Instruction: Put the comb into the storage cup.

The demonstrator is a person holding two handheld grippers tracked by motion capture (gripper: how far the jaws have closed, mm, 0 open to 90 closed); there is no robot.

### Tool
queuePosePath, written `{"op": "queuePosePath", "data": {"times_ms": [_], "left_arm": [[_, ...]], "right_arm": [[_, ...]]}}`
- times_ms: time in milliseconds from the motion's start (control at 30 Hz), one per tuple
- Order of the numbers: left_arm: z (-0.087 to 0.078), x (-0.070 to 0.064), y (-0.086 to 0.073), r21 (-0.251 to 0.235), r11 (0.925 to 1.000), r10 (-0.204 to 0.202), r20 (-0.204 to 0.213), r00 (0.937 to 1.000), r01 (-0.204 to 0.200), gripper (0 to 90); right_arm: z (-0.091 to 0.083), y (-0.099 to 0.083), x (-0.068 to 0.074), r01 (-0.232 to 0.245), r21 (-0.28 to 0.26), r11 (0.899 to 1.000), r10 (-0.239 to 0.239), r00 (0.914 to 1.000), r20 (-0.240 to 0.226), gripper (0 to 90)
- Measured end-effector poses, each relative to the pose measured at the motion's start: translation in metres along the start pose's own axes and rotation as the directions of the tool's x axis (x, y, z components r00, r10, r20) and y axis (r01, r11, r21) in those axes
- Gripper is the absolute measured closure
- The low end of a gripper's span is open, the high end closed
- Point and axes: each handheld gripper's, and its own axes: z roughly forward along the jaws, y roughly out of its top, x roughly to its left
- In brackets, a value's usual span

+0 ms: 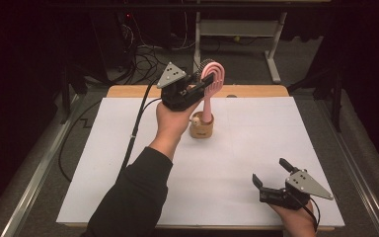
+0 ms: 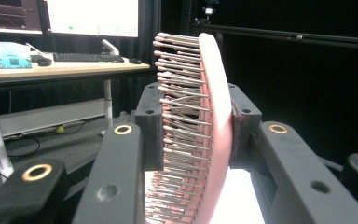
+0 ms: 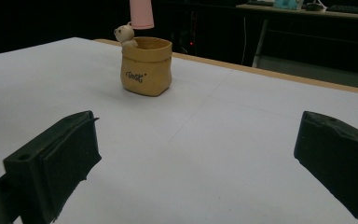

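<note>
Right gripper (image 1: 268, 181), jaws apart, idles at five o'clock.
Left gripper (image 1: 201, 85) clamps the pink hairbrush (image 1: 211, 84) head; keep it vertical over the pot (image 1: 202, 127).

Lighting: white table sheet (image 1: 237, 163) brightly lit from above, surroundings near black | Shadows: soft, faint beneath pot (image 3: 146, 66) | Glare: monitors (image 2: 92, 17) blown out | Focus: near jaws blurred, brush bristles (image 2: 182, 135) soft

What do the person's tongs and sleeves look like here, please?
Both tongs, left and right, are black with two blocky jaws and a grey three-cornered plate on top. A black cable trails from the left one. The left arm wears a dark sleeve.
</note>
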Motion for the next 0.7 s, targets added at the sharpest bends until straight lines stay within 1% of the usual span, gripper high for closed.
{"op": "queuePosePath", "data": {"times_ms": [133,267,567,700], "left_arm": [[0.004,0.002,-0.002,0.007,1.0,-0.004,-0.008,1.0,0.004,64.4],[0.007,0.003,-0.005,0.012,0.9999,-0.005,-0.015,0.9999,0.005,64.4],[0.015,0.008,-0.011,0.017,0.9999,-0.001,-0.026,0.9996,0.001,64.4],[0.019,0.01,-0.014,0.022,0.9998,-0.001,-0.044,0.999,0.002,64.4]], "right_arm": [[0.0,0.0,0.0,0.001,-0.001,1.0,-0.001,1.0,0.0,0.0],[0.0,0.001,0.002,0.016,-0.007,1.0,-0.016,0.9999,0.004,0.0],[0.0,0.0,0.002,0.007,-0.006,1.0,-0.007,1.0,-0.002,0.0],[0.0,0.0,0.002,0.006,-0.008,1.0,-0.006,1.0,-0.001,0.0]]}}
